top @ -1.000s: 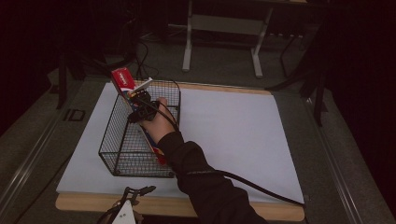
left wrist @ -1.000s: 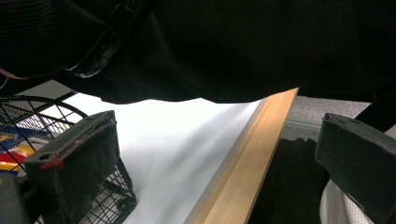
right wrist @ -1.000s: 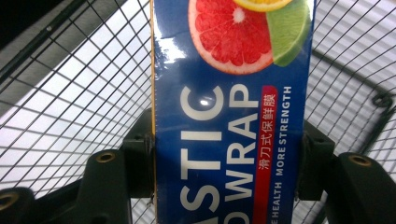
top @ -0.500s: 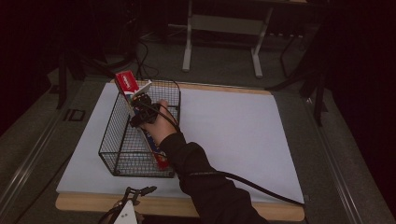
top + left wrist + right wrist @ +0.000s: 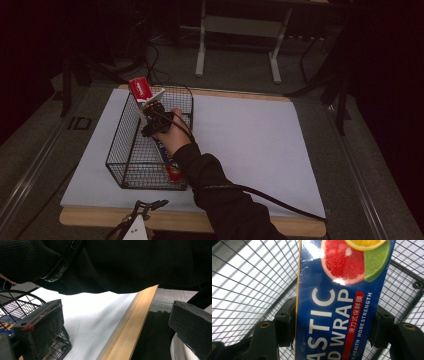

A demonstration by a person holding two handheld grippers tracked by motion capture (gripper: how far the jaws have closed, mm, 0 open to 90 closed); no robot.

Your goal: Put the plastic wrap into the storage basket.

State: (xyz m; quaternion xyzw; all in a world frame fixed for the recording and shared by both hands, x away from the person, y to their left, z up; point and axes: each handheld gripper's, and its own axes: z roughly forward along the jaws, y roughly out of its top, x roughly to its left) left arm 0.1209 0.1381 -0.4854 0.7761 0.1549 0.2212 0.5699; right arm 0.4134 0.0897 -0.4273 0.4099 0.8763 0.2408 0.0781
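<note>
Plastic-wrap box (image 5: 342,305), long and blue, printed with cut citrus and the words "PLASTIC WRAP", lying slantwise in the black wire basket (image 5: 131,159); in the high view its far end, red and white (image 5: 142,92), leans on and rises above the basket's far rim, while its near end (image 5: 172,172) sits low against the basket's near right corner. Right gripper (image 5: 156,117) reaches into the basket from the person's dark-sleeved right arm (image 5: 220,190); in the right gripper view its two black jaws stand on either side of the box, the left pad (image 5: 285,325) and right pad (image 5: 380,327) flush at the box's long edges, and the jaws have just been opening slightly with the box between them; whether the pads press on it cannot be told. Left gripper (image 5: 145,207) at the table's near edge, low in the high view; in the left gripper view its jaws stand wide apart with nothing between them, the wooden table edge (image 5: 130,330) and white table cover (image 5: 95,315) beyond, the basket's near corner at that view's left, the dark sleeve overhead. Basket rests on the white cover at the table's left half; a black cable (image 5: 270,197) trails from the right arm across the cover.
</note>
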